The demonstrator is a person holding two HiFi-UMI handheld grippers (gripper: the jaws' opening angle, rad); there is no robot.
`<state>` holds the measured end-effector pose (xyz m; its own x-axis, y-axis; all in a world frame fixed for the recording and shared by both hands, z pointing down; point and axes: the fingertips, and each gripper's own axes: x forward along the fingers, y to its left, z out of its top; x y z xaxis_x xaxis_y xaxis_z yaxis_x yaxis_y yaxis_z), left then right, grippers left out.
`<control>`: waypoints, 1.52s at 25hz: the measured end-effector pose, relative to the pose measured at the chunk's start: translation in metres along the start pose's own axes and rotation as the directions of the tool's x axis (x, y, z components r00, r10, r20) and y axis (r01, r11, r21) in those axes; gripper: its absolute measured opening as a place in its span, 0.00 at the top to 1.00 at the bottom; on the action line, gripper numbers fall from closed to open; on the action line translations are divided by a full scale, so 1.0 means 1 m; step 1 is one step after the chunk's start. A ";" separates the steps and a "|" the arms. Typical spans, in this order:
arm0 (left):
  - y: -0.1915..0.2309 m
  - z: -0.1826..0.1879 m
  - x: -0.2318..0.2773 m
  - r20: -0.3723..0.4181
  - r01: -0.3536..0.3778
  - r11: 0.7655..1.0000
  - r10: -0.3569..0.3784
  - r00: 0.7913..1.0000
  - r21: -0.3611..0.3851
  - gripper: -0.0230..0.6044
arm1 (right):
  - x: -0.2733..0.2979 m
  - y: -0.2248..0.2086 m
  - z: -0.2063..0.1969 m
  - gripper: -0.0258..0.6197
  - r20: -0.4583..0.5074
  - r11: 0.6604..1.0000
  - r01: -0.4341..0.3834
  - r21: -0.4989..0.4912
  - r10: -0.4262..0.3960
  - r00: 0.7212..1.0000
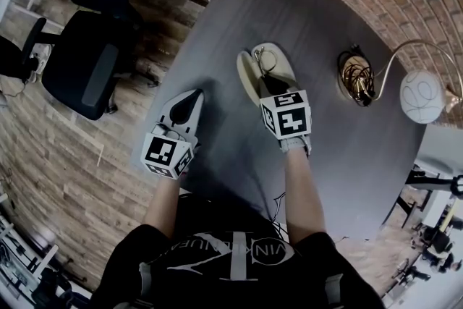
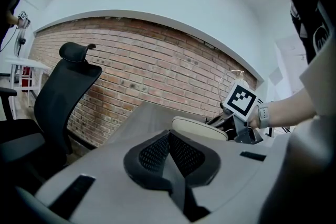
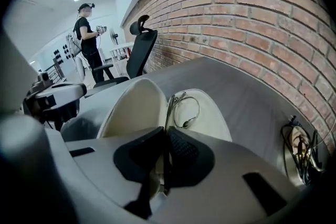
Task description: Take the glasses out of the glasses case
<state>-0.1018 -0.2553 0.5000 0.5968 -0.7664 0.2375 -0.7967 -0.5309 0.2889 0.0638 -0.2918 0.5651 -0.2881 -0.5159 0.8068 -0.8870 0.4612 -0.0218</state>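
— Where are the glasses [image 3: 171,102]?

— In the case [image 3: 210,113]. It lies open on the dark table [image 1: 325,155], with its pale lining up. The thin wire frame sits along the fold between the two halves, and one round lens leans over the half nearer the brick wall.

— And the right tongs [image 3: 165,134]?

— They point steeply down into the case. The tips are pinched almost together on the near end of the frame, and the wire runs straight out from between them.

— The left tongs [image 2: 169,134]?

— Closed, tip against tip, with nothing between them. They are held low over the table's left part, well apart from the case, and point nearly level across it.

— Is anything else on the table?

— A lamp [image 1: 421,95] with a white globe stands at the far right, with a tangle of cord beside its base. A black chair [image 1: 87,69] stands on the floor to the left.
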 end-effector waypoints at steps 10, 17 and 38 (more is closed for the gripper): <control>0.001 0.005 -0.009 0.013 -0.016 1.000 0.016 1.000 0.003 0.94 | -0.014 0.000 0.009 0.91 0.061 0.999 -0.013 0.048 0.010 0.998; -0.003 0.014 -0.015 0.024 -0.024 1.000 0.024 0.999 0.015 0.94 | -0.024 0.010 0.017 0.91 0.118 0.992 -0.073 0.107 0.060 0.991; -0.030 0.031 -0.048 0.062 -0.038 0.997 0.034 0.997 0.062 0.94 | -0.090 0.022 0.023 0.91 0.308 0.985 -0.123 0.119 0.081 0.948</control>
<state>-0.1094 -0.2137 0.4509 0.5620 -0.8053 0.1889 -0.8233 -0.5225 0.2218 0.0624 -0.2513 0.4783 -0.4563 -0.6739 0.5811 -0.8814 0.4318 -0.1913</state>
